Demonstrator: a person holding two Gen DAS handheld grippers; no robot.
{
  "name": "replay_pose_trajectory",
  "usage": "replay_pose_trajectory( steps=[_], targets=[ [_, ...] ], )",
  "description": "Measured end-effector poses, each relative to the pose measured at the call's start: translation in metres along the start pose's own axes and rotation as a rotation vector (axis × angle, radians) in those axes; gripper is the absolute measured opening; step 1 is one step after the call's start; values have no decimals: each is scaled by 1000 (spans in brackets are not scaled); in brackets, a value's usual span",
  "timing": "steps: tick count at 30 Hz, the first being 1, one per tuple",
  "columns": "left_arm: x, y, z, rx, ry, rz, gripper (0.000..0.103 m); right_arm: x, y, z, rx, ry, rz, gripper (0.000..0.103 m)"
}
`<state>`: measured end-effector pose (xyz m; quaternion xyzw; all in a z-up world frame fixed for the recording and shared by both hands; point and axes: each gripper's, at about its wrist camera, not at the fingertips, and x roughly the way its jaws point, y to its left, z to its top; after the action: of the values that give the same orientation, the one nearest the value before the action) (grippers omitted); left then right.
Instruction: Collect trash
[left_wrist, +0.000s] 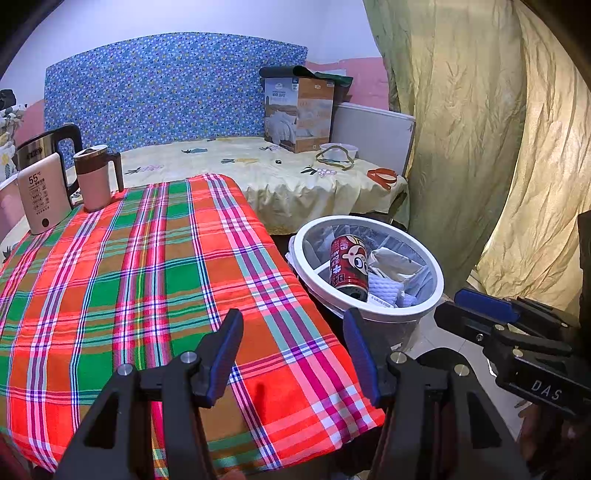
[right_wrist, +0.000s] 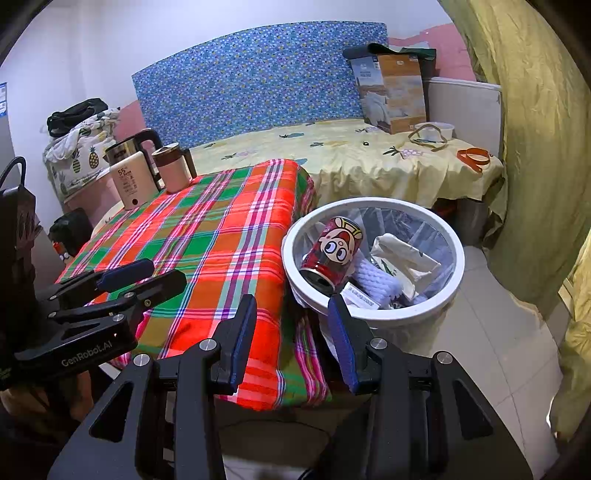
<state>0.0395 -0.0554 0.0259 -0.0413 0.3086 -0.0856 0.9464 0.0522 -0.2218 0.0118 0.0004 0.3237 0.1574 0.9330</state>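
Nearest you, your left hand-held gripper (left_wrist: 291, 354) hangs over the near edge of the plaid-covered counter (left_wrist: 147, 280) with its jaws spread and nothing between them; your right hand-held gripper (right_wrist: 291, 339) is likewise spread and empty, just short of the white bin (right_wrist: 373, 314). Beyond it, the red can (right_wrist: 332, 251) and crumpled wrappers (right_wrist: 402, 258) lie inside the bin, right of the counter. The plaid shows no litter, so collection looks finished; next, scan the far bed (right_wrist: 351, 155) for strays.
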Motion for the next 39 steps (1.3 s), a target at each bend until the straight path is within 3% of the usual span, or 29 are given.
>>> replay_pose_trajectory(
  steps=[39],
  targets=[
    [-4,-9,-4,32,-16,24,58,2,1,-1,2,8,-3,42]
  ],
)
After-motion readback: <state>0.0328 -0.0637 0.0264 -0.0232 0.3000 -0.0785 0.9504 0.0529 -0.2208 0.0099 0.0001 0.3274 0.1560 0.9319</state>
